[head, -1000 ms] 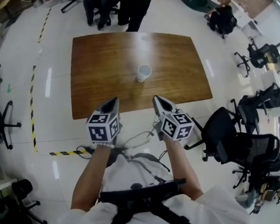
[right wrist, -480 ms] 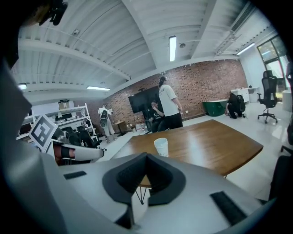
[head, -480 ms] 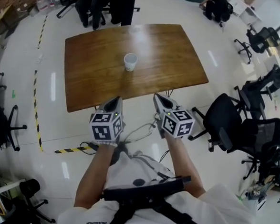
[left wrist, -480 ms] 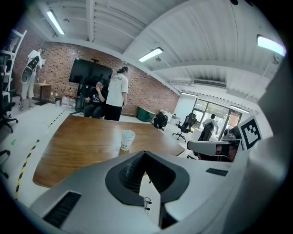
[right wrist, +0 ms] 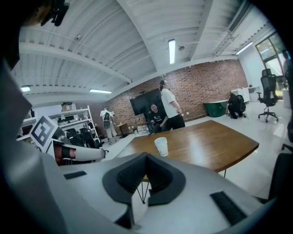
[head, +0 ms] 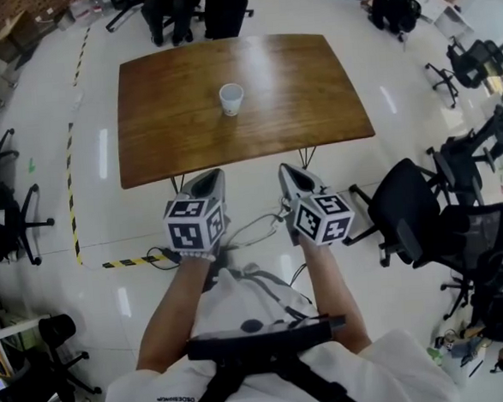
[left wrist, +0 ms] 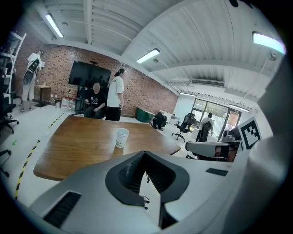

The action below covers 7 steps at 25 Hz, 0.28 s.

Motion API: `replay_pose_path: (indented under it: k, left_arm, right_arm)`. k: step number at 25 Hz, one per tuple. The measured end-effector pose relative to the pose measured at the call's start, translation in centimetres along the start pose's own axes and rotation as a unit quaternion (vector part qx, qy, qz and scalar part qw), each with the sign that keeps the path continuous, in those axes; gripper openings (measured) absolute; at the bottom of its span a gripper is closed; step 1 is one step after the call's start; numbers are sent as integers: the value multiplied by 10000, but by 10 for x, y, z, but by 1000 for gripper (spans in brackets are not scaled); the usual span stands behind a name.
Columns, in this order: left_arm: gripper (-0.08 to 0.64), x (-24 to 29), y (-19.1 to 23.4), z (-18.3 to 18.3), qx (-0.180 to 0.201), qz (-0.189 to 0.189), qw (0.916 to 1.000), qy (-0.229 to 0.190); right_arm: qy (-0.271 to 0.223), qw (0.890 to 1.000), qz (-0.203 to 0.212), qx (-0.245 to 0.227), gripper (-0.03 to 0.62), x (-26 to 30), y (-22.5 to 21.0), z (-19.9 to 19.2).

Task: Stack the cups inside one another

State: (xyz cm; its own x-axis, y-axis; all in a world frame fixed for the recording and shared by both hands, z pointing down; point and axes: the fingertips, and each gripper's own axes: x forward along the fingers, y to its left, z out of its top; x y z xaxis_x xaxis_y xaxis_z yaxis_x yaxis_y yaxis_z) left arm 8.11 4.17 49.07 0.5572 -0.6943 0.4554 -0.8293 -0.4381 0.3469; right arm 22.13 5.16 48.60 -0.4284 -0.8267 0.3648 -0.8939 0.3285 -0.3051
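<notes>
Both grippers sit lower against the wooden table (head: pixel 177 115) than a second ago. Then their tips lay over its near edge. Now they hang over the shiny floor (head: pixel 107 223) below that edge, and the table has slid toward the top of the head view.

The left gripper (head: pixel 207 178) is just left of the middle of the frame, and the right gripper (head: pixel 290 174) is just right of it. Each one has its jaws pressed together with nothing between them, as both gripper views show.

The white paper cup (head: pixel 231 98) stands upright by itself near the middle of the table, in the upper part of the frame, well apart from both grippers. Only one cup shape shows, with faint rings near its rim, so I think the cups are already tucked inside each other. That would be why the grippers are closed, empty and held back: there seems to be nothing left to pick up.
</notes>
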Motion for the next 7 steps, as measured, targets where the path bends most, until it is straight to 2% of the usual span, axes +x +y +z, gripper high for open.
replay_pose_path:
  k: [7]
  left_arm:
    - [0, -3, -4, -5, -55, 19, 10000, -41]
  right_arm:
    - [-28, 10000, 17, 2, 0, -6, -2, -4]
